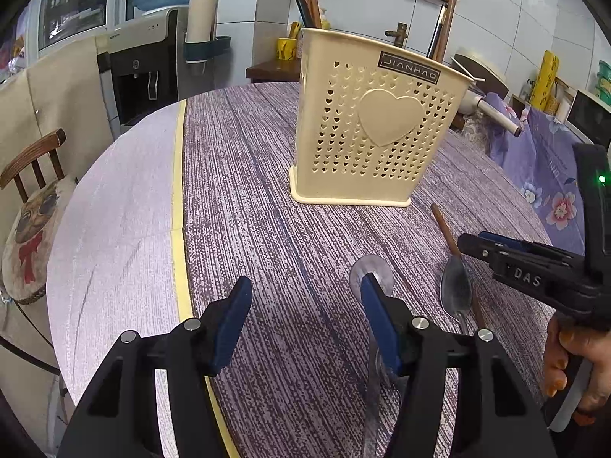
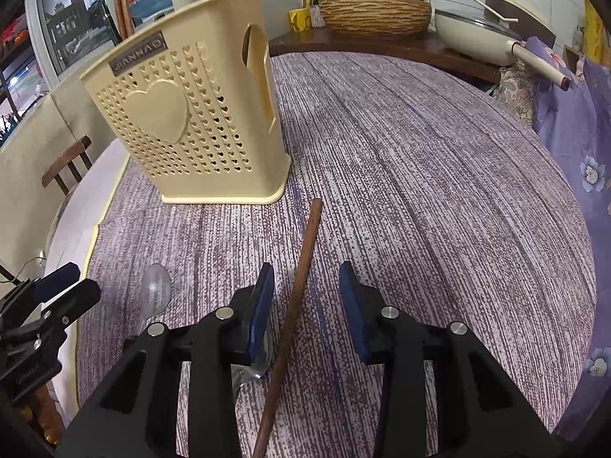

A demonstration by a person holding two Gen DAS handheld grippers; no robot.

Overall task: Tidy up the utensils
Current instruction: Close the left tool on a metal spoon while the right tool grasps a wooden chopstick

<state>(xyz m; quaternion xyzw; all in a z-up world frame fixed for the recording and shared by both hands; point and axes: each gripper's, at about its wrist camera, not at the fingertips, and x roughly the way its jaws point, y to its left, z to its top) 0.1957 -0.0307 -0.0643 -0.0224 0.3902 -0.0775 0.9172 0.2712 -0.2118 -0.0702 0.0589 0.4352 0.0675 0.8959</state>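
Observation:
A cream utensil holder (image 1: 374,126) (image 2: 183,122) with heart-shaped holes stands upright on the purple table. Before it lie two metal spoons and a brown chopstick (image 2: 301,286) (image 1: 445,229). My left gripper (image 1: 305,305) is open low over the table. Its right finger (image 1: 378,320) covers part of one spoon (image 1: 372,273), and nothing sits between the pads. The other spoon (image 1: 456,286) lies next to the chopstick. My right gripper (image 2: 308,301) (image 1: 477,240) is open and straddles the chopstick, with a gap on both sides. The left gripper (image 2: 72,286) shows at the left edge of the right wrist view.
A wooden chair (image 1: 34,164) with a cushion stands left of the table, and a yellow strip (image 1: 177,191) runs across the cloth. Behind are a woven basket (image 2: 376,15), a pan (image 2: 473,34) and a water dispenser (image 1: 141,65). Floral fabric (image 2: 588,145) hangs at the right.

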